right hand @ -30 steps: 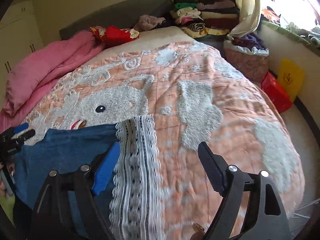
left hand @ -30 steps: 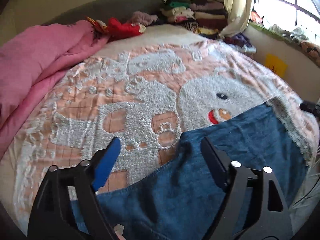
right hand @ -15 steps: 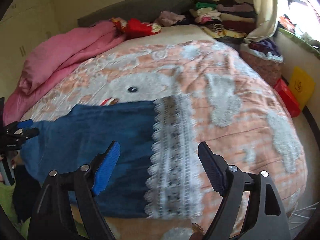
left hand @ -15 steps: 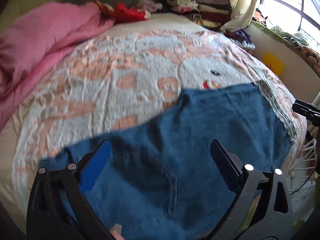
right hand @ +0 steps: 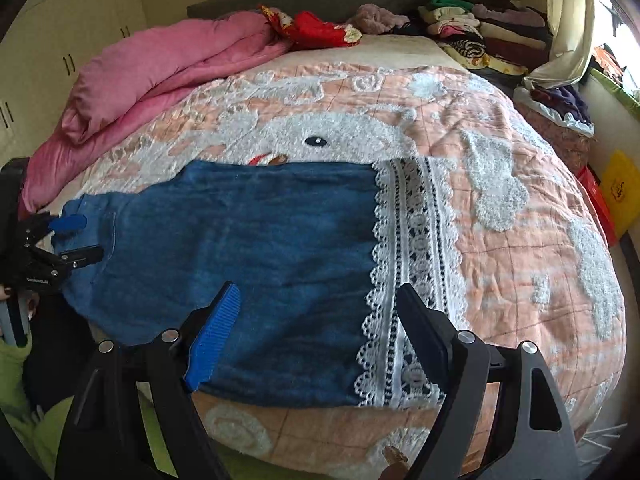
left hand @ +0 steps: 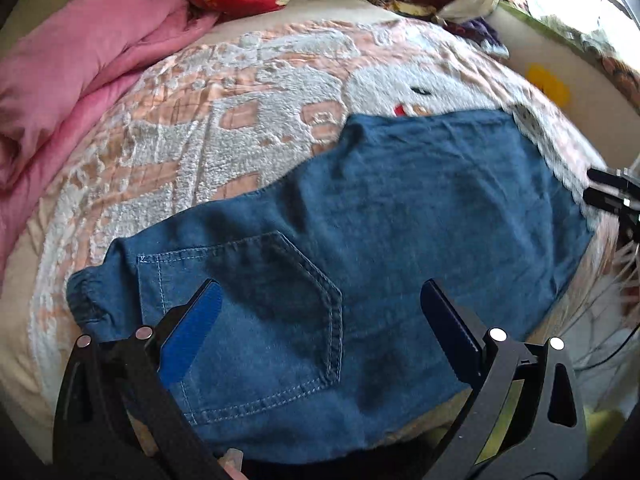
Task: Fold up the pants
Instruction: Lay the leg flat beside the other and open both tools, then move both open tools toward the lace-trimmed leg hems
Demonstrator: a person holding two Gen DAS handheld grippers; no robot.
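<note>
Now, blue pants (right hand: 248,240) flat, bedspread (right hand: 520,208) beneath

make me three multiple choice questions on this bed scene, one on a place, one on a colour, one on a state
1. Where is the lace trim on the blue denim pants?
A. at the end toward the right gripper
B. at the end by the left gripper
C. under the pink comforter

2. What colour is the bunched comforter at the far left of the bed?
A. green
B. pink
C. grey

3. How do the pants lie?
A. rolled in a ball
B. hanging from a gripper
C. spread flat on the peach bedspread

Answers: 1 A, the lace sits in front of the right gripper, far from the left gripper; 2 B, it is plainly pink; 3 C, they lie flat and both grippers are open, holding nothing.
</note>
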